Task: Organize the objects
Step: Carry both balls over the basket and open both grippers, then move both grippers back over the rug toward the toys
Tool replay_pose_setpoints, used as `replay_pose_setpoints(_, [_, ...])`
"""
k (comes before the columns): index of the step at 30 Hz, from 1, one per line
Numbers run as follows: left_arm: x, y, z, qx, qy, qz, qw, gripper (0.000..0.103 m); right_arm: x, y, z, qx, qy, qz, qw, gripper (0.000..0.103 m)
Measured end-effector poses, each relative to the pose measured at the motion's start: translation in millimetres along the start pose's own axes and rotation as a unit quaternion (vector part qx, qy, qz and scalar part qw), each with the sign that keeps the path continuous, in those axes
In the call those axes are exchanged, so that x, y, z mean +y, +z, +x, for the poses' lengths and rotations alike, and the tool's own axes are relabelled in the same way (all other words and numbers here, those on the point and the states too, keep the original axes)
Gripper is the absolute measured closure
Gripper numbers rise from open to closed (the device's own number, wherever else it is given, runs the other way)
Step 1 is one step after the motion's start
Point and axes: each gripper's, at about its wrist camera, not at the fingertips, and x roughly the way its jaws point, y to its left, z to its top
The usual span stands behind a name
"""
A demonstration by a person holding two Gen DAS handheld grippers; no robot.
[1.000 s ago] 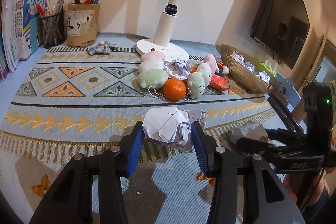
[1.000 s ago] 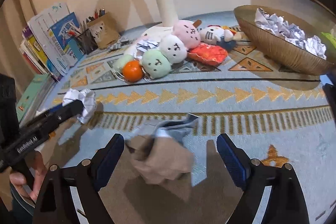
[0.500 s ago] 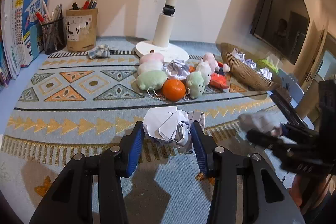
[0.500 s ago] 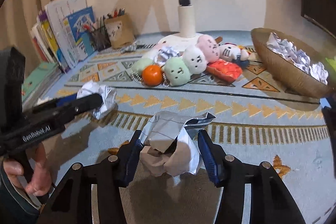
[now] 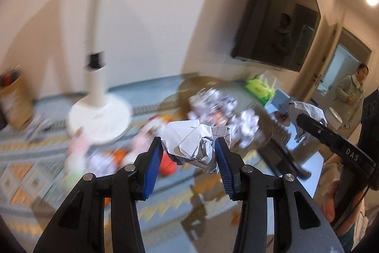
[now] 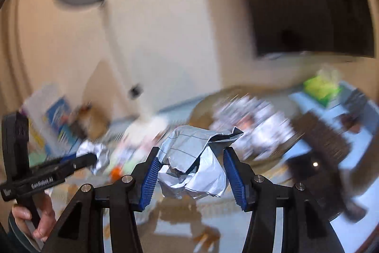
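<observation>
My left gripper (image 5: pixel 188 146) is shut on a white crumpled paper ball (image 5: pixel 184 134), held up off the patterned mat (image 5: pixel 28 172). My right gripper (image 6: pixel 191 152) is shut on a grey-white crumpled sheet (image 6: pixel 189 146), also in the air. Each wrist view shows the other gripper. The right gripper (image 5: pixel 300 115) appears at the right with its paper (image 5: pixel 308 108). The left gripper (image 6: pixel 92 157) appears at the left with its ball (image 6: pixel 97 151). Ahead of both lies a blurred woven basket (image 5: pixel 187 84) (image 6: pixel 201 108) holding several paper balls.
A white lamp base (image 5: pixel 99 115) stands left of the basket, with plush toys and an orange (image 5: pixel 119 153) blurred in front. A green pack (image 5: pixel 259 88) lies beyond the basket and a dark screen (image 5: pixel 277 16) hangs on the wall. A person (image 5: pixel 353 91) stands in the doorway at right.
The right jaws closed on the sheet that lay between them. Both grippers lifted their papers off the mat and swung right, toward the basket. The views are now motion-blurred.
</observation>
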Motion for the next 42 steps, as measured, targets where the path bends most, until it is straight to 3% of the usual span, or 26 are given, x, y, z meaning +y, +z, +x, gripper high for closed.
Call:
replay_pose_setpoints(5, [-26.3,27.7,61.4,0.012,-0.004,-0.006,0.9999,0.061,-49.7,38.2,27.4,-0.002,-0.019,0.059,0.998,0.05])
replay_pose_setpoints(12, [-50.7,41.0,107.0,0.019,0.007,0.021,0.9996,0.061,-69.3,68.3,81.3,0.001,-0.004,0.064,0.998,0.05])
replay_pose_setpoints(14, [-53.1,43.6,120.4,0.016,0.005,0.033,0.9993,0.055,-73.9,71.7,94.5,0.001,-0.012,0.065,0.998,0.05])
replay_pose_setpoints(15, [-54.0,42.8,126.9,0.014,0.0,0.039,0.9992,0.042,-76.6,73.1,101.4,0.003,-0.012,0.067,0.998,0.045])
replay_pose_setpoints(16, [-53.4,42.4,130.7,0.015,-0.001,0.043,0.9989,0.034,-79.8,74.8,113.0,0.011,-0.009,0.068,0.998,0.032])
replay_pose_setpoints(18, [-50.2,37.7,131.7,0.017,-0.001,0.043,0.9989,0.029,-87.6,75.1,129.7,0.029,-0.01,0.076,0.997,0.02])
replay_pose_setpoints(19, [-48.3,35.8,129.3,0.022,-0.007,0.041,0.9989,0.029,-93.9,72.8,133.1,0.031,-0.013,0.086,0.996,0.02])
replay_pose_setpoints(24, [-32.7,28.7,83.1,0.016,-0.013,0.027,0.9994,0.029,-110.0,57.3,115.5,0.034,-0.002,0.115,0.993,0.02])
replay_pose_setpoints(28, [-22.2,24.5,8.2,-0.024,0.002,0.037,0.999,0.028,-93.7,46.7,81.0,0.031,0.022,0.107,0.994,0.019])
replay_pose_setpoints(29, [-17.6,22.6,-13.8,-0.037,0.013,0.04,0.9985,0.023,-85.6,45.9,72.9,0.032,0.03,0.1,0.994,0.019])
replay_pose_setpoints(31, [-6.4,16.0,-59.4,-0.066,0.042,0.036,0.9962,0.011,-62.8,44.6,54.0,0.029,0.051,0.08,0.995,0.016])
replay_pose_setpoints(32, [-1.0,12.5,-79.2,-0.08,0.061,0.03,0.9944,0.0,-50.5,43.3,45.8,0.027,0.063,0.07,0.995,0.013])
replay_pose_setpoints(34, [19.0,-2.0,-117.9,-0.107,0.1,0.006,0.9892,0.001,-23.1,35.5,32.2,0.024,0.089,0.055,0.994,0.002])
replay_pose_setpoints(36, [48.2,-26.2,-142.3,-0.107,0.146,-0.033,0.983,0.001,0.3,18.8,28.7,0.029,0.109,0.049,0.992,0.0])
replay_pose_setpoints(39, [88.5,-64.9,-140.5,-0.089,0.209,-0.071,0.9712,0.001,37.1,-36.4,47.3,0.049,0.127,0.034,0.99,0.0])
replay_pose_setpoints(42, [124.4,-105.8,-113.8,-0.05,0.251,-0.095,0.962,0.001,59.3,-82.4,74.6,0.083,0.078,0.0,0.993,0.0])
